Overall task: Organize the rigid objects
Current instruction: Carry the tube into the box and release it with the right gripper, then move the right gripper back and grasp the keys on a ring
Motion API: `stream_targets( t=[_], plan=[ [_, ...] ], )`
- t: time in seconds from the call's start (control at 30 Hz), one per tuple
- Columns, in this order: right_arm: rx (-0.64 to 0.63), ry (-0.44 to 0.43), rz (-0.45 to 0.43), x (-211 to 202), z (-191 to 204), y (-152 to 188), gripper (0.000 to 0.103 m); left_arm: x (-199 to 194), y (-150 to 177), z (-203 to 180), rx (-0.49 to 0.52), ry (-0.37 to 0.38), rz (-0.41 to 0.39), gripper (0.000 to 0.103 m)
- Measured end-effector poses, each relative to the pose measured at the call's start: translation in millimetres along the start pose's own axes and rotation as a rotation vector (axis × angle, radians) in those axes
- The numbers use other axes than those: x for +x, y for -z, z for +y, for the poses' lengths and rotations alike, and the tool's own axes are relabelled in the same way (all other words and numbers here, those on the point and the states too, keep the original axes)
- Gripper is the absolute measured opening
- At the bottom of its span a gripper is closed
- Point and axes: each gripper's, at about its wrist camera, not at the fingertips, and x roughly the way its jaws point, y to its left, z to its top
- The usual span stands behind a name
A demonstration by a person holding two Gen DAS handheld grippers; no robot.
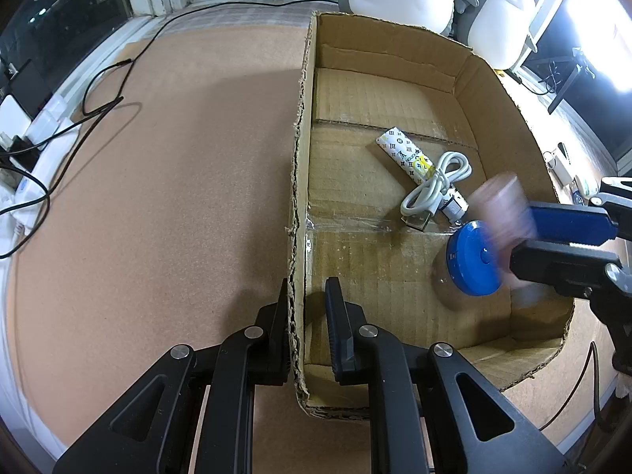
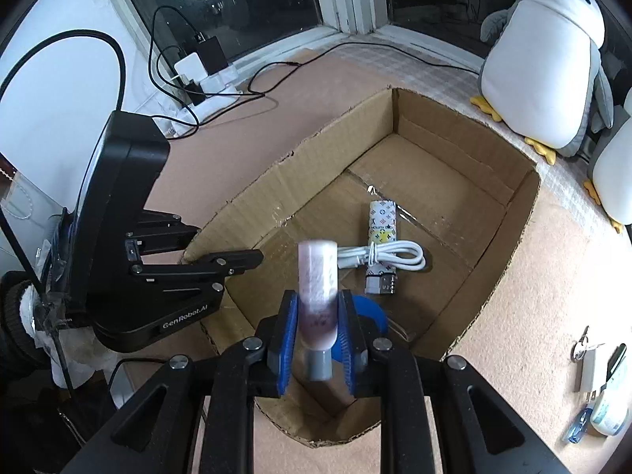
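An open cardboard box (image 1: 395, 91) (image 2: 454, 138) sits on the tan mat. Inside lie a patterned white stick (image 1: 403, 152) (image 2: 381, 217), a coiled white USB cable (image 1: 434, 189) (image 2: 387, 254) and a round blue disc (image 1: 476, 258) (image 2: 373, 312). My left gripper (image 1: 306, 296) (image 2: 237, 258) straddles the box's left wall (image 1: 302, 181), one finger outside and one inside, closed on it. My right gripper (image 2: 318, 308) (image 1: 525, 237) is over the box's near right part, above the blue disc. It holds a pinkish-purple tube (image 2: 318, 288) (image 1: 501, 205), motion-blurred, between its blue pads.
Two plush penguins (image 2: 545, 59) (image 1: 501, 15) stand behind the box. Black cables (image 1: 102, 98) and chargers (image 2: 201, 63) lie at the mat's far left by the window. Keys, a white plug and small items (image 2: 600, 387) lie right of the box.
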Motion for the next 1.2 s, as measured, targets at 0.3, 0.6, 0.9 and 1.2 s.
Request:
stream_targets(
  t=[0.3, 0.6, 0.9, 1.2],
  plan=[
    [0.066, 0.005, -0.069, -21, -17, 6, 0.045, -1, 0, 0, 0.002, -0.002, 0.000, 0.013],
    [0.160, 0.069, -0.134, -54, -60, 27, 0.045, -1, 0, -1, 0.006, -0.004, 0.001, 0.013],
    [0.225, 0.193, -0.107, -71, -131, 61, 0.045, -1, 1, -1, 0.004, -0.004, 0.001, 0.013],
    [0.285, 0.276, -0.051, -60, -187, 74, 0.040, -1, 2, -1, 0.004, -0.005, 0.001, 0.013]
  ],
)
